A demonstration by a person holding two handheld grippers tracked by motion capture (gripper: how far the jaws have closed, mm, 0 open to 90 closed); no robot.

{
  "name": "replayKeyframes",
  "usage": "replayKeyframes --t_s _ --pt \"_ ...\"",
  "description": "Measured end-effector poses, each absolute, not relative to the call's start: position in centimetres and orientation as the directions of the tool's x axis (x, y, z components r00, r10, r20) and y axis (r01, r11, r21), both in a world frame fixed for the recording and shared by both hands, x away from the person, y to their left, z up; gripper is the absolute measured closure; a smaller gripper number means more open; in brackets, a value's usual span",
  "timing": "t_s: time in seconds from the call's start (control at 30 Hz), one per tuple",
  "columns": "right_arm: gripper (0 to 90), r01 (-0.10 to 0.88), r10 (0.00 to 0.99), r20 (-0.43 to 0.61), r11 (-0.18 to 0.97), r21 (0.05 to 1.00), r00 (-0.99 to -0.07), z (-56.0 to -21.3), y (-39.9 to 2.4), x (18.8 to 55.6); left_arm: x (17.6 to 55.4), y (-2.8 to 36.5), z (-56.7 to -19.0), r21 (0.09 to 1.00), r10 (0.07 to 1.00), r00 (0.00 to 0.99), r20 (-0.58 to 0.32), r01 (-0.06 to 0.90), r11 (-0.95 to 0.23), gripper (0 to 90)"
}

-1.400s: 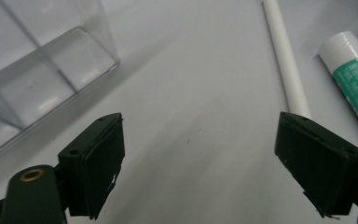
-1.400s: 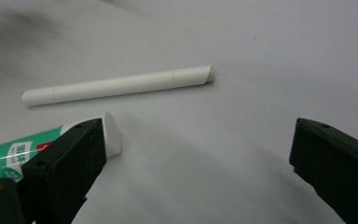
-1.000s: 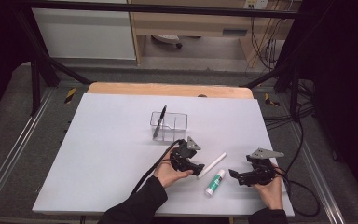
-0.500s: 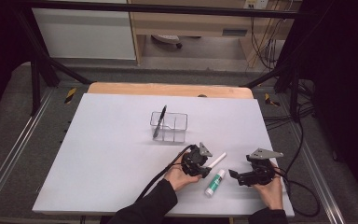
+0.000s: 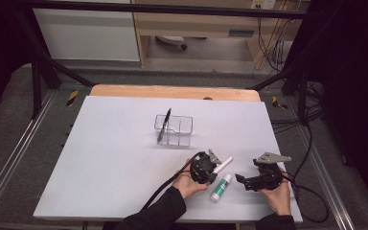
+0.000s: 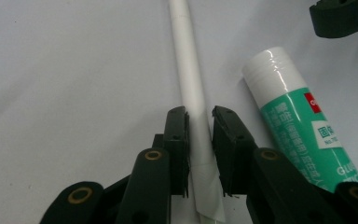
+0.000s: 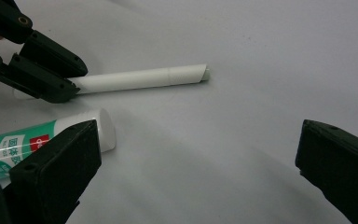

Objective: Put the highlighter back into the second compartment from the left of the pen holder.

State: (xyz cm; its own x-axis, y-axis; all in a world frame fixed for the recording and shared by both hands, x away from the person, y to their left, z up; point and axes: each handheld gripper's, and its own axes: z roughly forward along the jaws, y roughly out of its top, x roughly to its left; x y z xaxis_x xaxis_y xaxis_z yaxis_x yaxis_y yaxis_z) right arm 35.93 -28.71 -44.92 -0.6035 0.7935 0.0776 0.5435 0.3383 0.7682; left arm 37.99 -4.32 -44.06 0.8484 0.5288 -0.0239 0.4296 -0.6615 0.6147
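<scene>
The left tongs (image 6: 199, 140) are clamping the near end of a slim white paper-wrapped stick (image 6: 189, 88) lying on the white desk (image 5: 124, 158). A green-and-white glue stick (image 6: 303, 123) is lying just beside it. The right tongs (image 7: 196, 172) are standing wide apart near the glue stick's cap. A clear plastic divided holder (image 5: 174, 130) with a black pen (image 5: 164, 123) is sitting farther back.

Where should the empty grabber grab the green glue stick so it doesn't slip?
Probably around the middle of the glue stick, on its green body. It lies flat on the table, a round tube, so coming from above with one jaw on each long side should hold it best. The right gripper is open beside it, while the left gripper is busy with the white pen.
</scene>
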Motion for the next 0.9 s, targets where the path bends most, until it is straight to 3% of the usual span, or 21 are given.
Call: replayKeyframes --t_s 0.5,0.9 --pt "0.5 0.542 0.794 0.077 0.337 0.770 -0.603 -45.0 -28.6 35.9 37.7 -3.8 -44.3 0.649 0.568 0.822 -0.041 0.455 -0.610 77.8" --pt "0.4 0.511 0.777 0.042 0.370 0.776 -0.628 -44.3 -27.7 35.7 38.5 0.3 -41.9 0.686 0.562 0.823 -0.078 0.454 -0.569 77.8"
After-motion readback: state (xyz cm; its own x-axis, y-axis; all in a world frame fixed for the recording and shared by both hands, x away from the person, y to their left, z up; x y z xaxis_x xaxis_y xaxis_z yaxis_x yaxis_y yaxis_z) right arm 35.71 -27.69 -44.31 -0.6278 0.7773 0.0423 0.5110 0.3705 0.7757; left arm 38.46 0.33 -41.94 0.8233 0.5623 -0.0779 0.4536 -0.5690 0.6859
